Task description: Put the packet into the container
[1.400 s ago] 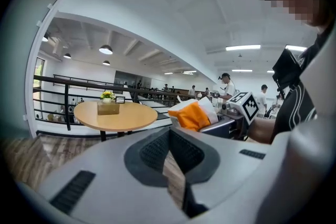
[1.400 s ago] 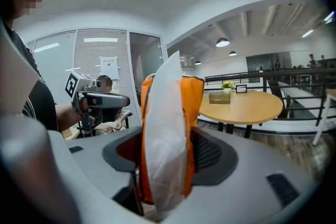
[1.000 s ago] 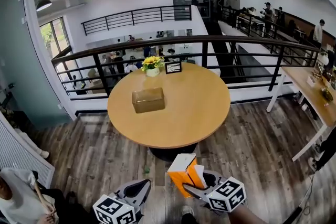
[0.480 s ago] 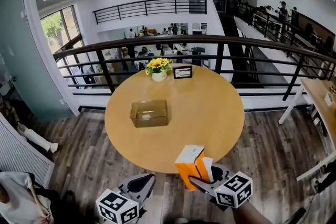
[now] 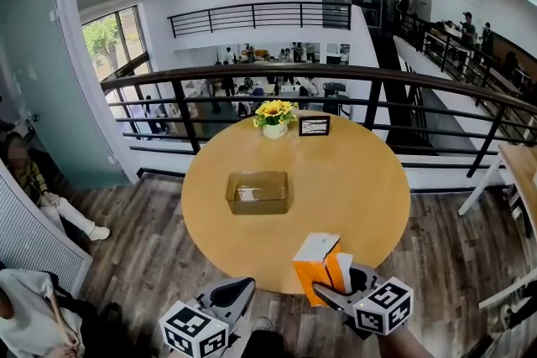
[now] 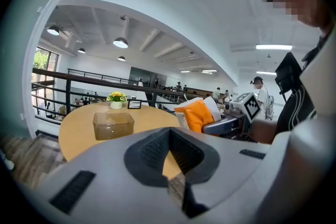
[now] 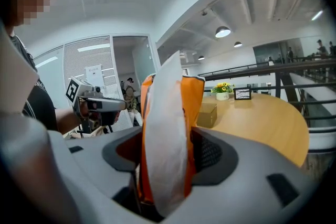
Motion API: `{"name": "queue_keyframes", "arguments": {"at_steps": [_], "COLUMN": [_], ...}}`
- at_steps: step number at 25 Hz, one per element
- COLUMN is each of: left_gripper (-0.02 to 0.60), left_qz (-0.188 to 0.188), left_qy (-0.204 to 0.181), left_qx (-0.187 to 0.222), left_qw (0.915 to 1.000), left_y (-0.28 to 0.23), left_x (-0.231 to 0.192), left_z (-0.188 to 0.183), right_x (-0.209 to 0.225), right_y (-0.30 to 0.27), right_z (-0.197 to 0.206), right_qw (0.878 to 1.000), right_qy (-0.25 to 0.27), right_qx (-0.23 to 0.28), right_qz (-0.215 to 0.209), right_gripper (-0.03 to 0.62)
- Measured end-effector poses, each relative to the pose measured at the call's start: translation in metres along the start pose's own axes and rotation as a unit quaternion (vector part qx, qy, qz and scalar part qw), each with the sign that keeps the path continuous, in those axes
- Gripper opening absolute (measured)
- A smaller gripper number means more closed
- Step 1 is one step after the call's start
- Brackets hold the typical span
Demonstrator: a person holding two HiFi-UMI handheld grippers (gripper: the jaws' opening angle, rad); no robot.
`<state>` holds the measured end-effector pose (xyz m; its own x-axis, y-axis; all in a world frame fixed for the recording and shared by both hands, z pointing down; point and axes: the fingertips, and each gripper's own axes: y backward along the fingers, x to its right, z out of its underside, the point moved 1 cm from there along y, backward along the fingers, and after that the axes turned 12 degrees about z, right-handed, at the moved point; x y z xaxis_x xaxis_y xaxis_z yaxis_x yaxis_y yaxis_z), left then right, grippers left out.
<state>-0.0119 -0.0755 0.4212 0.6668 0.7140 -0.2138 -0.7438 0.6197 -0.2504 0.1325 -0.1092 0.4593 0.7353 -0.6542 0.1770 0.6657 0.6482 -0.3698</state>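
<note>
An orange and white packet (image 5: 317, 267) stands upright between the jaws of my right gripper (image 5: 333, 287), which is shut on it, at the near edge of the round wooden table (image 5: 361, 189). In the right gripper view the packet (image 7: 168, 128) fills the gap between the jaws. A clear, empty container (image 5: 256, 192) sits on the table's left half, well beyond the packet. My left gripper (image 5: 228, 296) hovers below the table's near edge, left of the packet, jaws together and holding nothing. The left gripper view shows the container (image 6: 113, 124) ahead and the packet (image 6: 199, 114) to its right.
A pot of yellow flowers (image 5: 274, 116) and a small picture frame (image 5: 315, 126) stand at the table's far edge. A black railing (image 5: 252, 84) runs behind the table. A seated person (image 5: 33, 310) is at the lower left, on the wooden floor.
Both grippers and the head view have advanced toward the table. The packet, earlier over the floor, now reaches the table's near edge. The right grip on the packet is unchanged.
</note>
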Motion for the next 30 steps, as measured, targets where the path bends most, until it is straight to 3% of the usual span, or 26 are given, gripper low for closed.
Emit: {"name": "queue_keyframes", "arguments": {"at_steps": [11, 19, 26, 30], "left_gripper": [0.005, 0.005, 0.005, 0.005], "left_qz": [0.003, 0.021, 0.043, 0.059], "left_qy": [-0.004, 0.001, 0.026, 0.067], "left_qx": [-0.011, -0.012, 0.000, 0.015], "left_qw": [0.9999, 0.9997, 0.9987, 0.9959], "left_y": [-0.013, -0.026, -0.029, -0.030], "left_x": [-0.051, -0.086, -0.114, -0.128], "left_z": [-0.006, -0.023, -0.031, -0.032], "right_x": [0.002, 0.020, 0.031, 0.036], "right_y": [-0.047, -0.084, -0.123, -0.143], "right_z": [-0.011, -0.047, -0.072, -0.080], "right_qw": [0.999, 0.997, 0.991, 0.985], "right_qy": [0.036, 0.074, 0.126, 0.163], "right_qx": [-0.028, -0.023, -0.027, -0.039], "right_qz": [0.007, 0.020, 0.030, 0.030], "right_gripper": [0.258, 0.258, 0.258, 0.258]}}
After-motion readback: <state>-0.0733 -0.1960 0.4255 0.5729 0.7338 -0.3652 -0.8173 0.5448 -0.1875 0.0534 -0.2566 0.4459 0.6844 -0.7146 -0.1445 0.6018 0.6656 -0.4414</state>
